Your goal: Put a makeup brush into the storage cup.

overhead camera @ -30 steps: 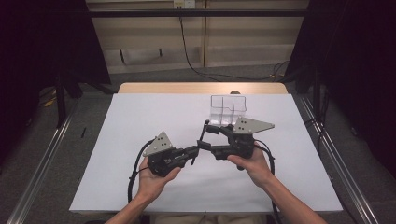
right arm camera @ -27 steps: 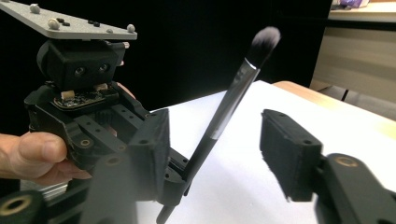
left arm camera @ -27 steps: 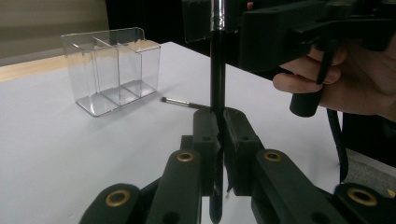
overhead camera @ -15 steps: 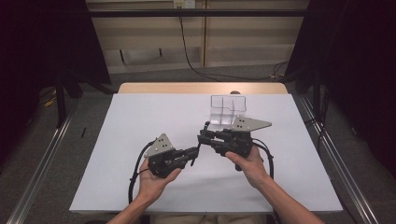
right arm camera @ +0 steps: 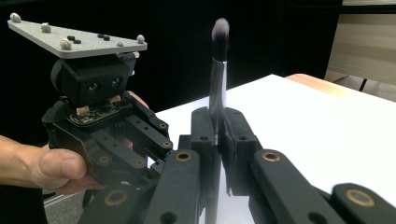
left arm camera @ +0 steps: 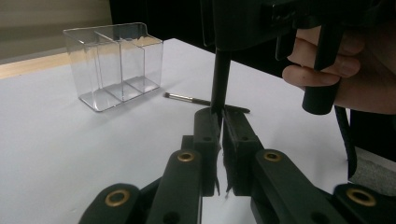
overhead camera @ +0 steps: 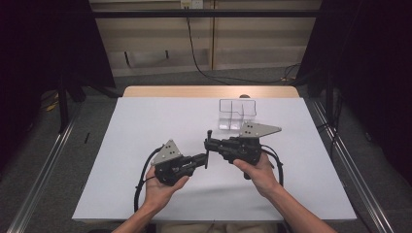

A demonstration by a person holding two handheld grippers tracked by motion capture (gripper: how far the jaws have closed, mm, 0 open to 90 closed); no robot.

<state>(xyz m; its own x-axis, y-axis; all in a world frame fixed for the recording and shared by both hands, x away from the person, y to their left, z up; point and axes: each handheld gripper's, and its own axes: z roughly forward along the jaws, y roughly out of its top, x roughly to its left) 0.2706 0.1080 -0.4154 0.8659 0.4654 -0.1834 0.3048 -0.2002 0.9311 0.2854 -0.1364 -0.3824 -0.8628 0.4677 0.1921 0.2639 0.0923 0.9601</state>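
A makeup brush (overhead camera: 208,140) stands upright between my two grippers, which face each other over the middle of the white table (overhead camera: 145,126). My right gripper (overhead camera: 211,144) has just been closing and is now shut on the brush (right arm camera: 217,79) near its silver ferrule, with the bristles above the jaws. My left gripper (overhead camera: 204,159) is shut on the lower end of the black handle (left arm camera: 220,77), pinched at the jaw tips (left arm camera: 222,116). A second brush (left arm camera: 205,99) lies flat on the table beyond them.
A clear plastic organizer (overhead camera: 237,114) with several compartments stands at the back right of the table (left arm camera: 114,63). The hand on the right gripper (left arm camera: 345,70) is close on the right in the left gripper view. The table's wooden far edge (overhead camera: 209,91) borders dark floor.
The right gripper's jaws have closed from open onto the brush. Both hands have stayed where they were, and the left gripper has kept its grip.
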